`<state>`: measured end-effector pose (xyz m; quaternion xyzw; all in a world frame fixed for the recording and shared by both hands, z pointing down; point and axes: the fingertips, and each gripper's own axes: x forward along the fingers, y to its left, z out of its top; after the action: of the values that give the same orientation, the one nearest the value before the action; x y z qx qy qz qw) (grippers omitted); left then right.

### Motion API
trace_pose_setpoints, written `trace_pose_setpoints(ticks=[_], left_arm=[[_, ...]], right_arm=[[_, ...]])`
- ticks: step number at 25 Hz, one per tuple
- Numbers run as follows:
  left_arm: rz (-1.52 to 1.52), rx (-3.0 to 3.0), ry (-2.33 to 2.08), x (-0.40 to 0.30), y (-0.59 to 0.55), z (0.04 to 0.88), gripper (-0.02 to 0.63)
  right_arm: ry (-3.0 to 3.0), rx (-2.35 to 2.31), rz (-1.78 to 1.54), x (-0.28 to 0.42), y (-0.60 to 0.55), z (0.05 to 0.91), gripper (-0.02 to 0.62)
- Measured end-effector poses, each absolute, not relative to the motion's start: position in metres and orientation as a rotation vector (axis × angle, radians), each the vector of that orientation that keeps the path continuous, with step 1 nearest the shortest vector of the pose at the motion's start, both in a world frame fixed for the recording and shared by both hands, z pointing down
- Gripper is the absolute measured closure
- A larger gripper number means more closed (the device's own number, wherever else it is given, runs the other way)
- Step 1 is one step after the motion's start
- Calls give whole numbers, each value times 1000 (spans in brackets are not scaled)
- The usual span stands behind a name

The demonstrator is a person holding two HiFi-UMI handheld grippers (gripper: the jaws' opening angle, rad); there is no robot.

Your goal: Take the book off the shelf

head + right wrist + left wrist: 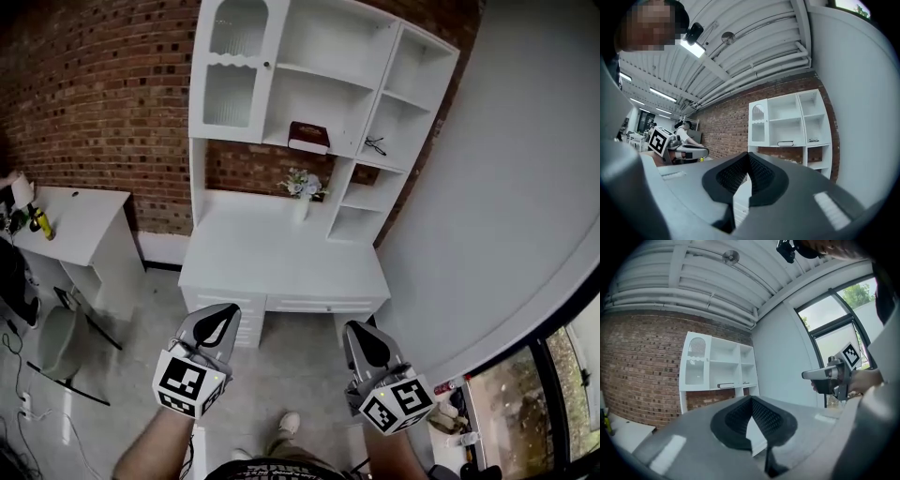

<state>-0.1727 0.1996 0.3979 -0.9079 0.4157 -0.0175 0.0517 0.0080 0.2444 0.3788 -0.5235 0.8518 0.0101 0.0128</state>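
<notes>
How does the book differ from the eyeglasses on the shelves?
The book is a thick dark block with a pale edge; the eyeglasses are a thin dark outline. The book lies in the wide middle compartment, the eyeglasses in the narrower right one. Both lie flat.

White shelf [323, 42], dark reddish-brown book [308, 137], red-brown brick wall [103, 94].

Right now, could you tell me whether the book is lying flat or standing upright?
Lying flat. The book rests on its broad side on the shelf, and shows as a low horizontal slab.
</notes>
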Motion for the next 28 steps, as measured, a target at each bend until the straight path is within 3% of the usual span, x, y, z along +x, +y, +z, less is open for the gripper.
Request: trace_pose_setpoints(ticks=[18, 28], left_arm=[[-74, -2732, 1415, -149, 76, 419, 605], [-142, -2724, 1427, -103, 9, 415, 604]], right_arm=[[2678, -1558, -36, 52, 110, 401, 572], [2695, -1453, -46, 101, 30, 390, 572]])
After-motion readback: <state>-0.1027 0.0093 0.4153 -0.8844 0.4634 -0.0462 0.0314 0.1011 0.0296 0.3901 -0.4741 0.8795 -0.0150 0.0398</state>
